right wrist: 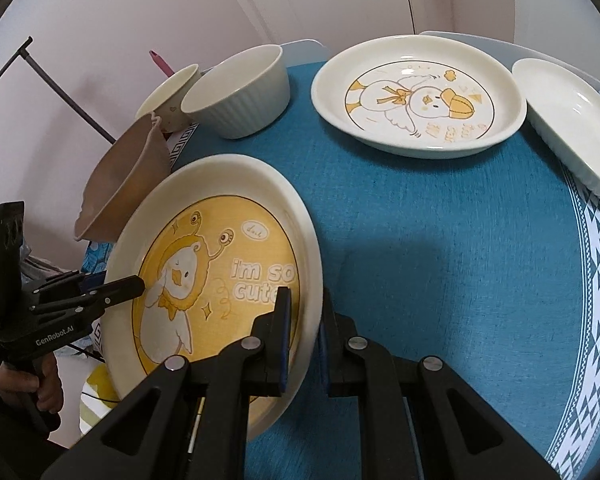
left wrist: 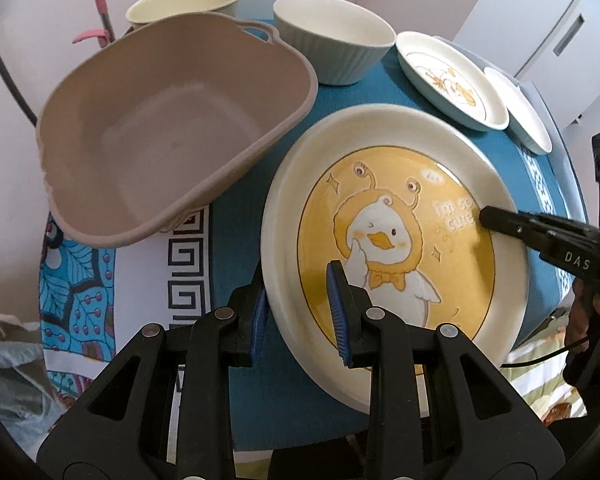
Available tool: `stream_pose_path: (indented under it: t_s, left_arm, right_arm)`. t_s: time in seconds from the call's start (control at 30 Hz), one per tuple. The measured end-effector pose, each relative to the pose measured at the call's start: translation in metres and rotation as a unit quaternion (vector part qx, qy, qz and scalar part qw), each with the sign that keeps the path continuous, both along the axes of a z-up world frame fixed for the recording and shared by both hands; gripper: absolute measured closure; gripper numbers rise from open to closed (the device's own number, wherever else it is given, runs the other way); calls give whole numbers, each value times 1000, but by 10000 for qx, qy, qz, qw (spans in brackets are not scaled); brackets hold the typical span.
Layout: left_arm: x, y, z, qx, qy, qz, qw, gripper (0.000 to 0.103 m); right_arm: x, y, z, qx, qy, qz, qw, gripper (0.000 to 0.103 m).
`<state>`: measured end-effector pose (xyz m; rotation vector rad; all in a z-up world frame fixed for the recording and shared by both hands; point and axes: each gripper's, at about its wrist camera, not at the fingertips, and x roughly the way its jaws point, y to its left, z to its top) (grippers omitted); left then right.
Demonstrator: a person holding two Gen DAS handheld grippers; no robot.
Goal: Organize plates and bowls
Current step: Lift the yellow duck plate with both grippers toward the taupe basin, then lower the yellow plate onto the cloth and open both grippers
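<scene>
Both tools grip the yellow plate (left wrist: 396, 240) by opposite rims. The left tool (left wrist: 300, 312) is closed on one rim, one pad on the plate's face and the other beneath. The right tool (right wrist: 304, 332) pinches the opposite rim the same way, nearly fully closed. The plate is tilted, above the blue cloth (right wrist: 440, 260) of the surface and close to its near edge.

Just beside the plate, toward the left edge, sits the basin (left wrist: 160, 132), empty, its wall close to the plate's rim. Behind the basin, along the far edge, stand a cream bowl (left wrist: 184, 2) and a ribbed bowl (left wrist: 332, 40), touching or nearly so. Toward the far right corner lies a duck plate (right wrist: 420, 96), and at the right edge a plain white dish (right wrist: 576, 128) just beside it. A pink handle (left wrist: 100, 4) stands behind the cream bowl, off the surface.
</scene>
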<state>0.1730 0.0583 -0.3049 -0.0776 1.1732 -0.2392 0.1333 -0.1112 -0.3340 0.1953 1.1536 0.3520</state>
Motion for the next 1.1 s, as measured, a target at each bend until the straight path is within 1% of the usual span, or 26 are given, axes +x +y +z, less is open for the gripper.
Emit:
stream_pose_path:
  t_s: [0.1,0.2,0.3,0.37,0.43,0.5,0.53,0.57,0.6,0.63,0.67,0.73,0.83,0.93,1.0,1.1]
  left_arm:
    - [-1,0,0,53,-43,-25,10000,78]
    - [-1,-2,1,155,-78,-31,9998,78]
    - [1,-4,3,233,-120,51,9996,78]
    - [3,-4,2,241,-83,80,9996,78]
    - [5,-6,-3,349,17,97,9993,77]
    - [5,-8,-3,333,-2,88,9994,70]
    - [4,-10,-3,376,3,86,9993,61]
    - [4,-10,-3,411,3,82,9991,45]
    - [3,-12,-3,455,-25,85,9989,39]
    - [2,-12,-1,485,-78,97,9987,31]
    - [0,-14,2,512,-143,110,9985,29]
    - [-2,-15,5,551,-154,103,9983,28]
    - [-8,-18,16,562,-184,157,9981,28]
    - [-13,-22,32,526,-242,179,9982,28]
    - [-18,-26,49,479,-313,115,9983,28]
    - [-20,-48,80,368,-507,-62,9980,28]
  right_arm:
    - [0,-1,-1,44,19,-32,10000,92]
    - [0,-1,1,-19,23,-10,10000,92]
    - [2,-1,1,-2,41,-38,10000,92]
    - [1,-3,0,49,61,-76,9999,92]
    - [1,-4,-1,73,83,-113,9999,92]
    - [1,-4,-1,27,65,-161,9998,92]
    - [1,-4,-1,13,64,-164,9998,91]
    - [0,-5,-1,9,53,-178,9998,88]
    - [0,-6,-1,18,36,-202,9998,85]
    - [0,-7,0,39,21,-222,9997,76]
    - [0,-8,1,66,24,-239,9997,59]
    - [-1,-10,3,128,22,-256,9996,41]
    - [-1,-11,9,160,120,-205,9996,41]
    - [-3,-14,27,125,9,-152,9998,41]
    - [-8,-22,46,131,-133,-212,9996,41]
    - [-14,-37,70,194,-348,-379,9985,41]
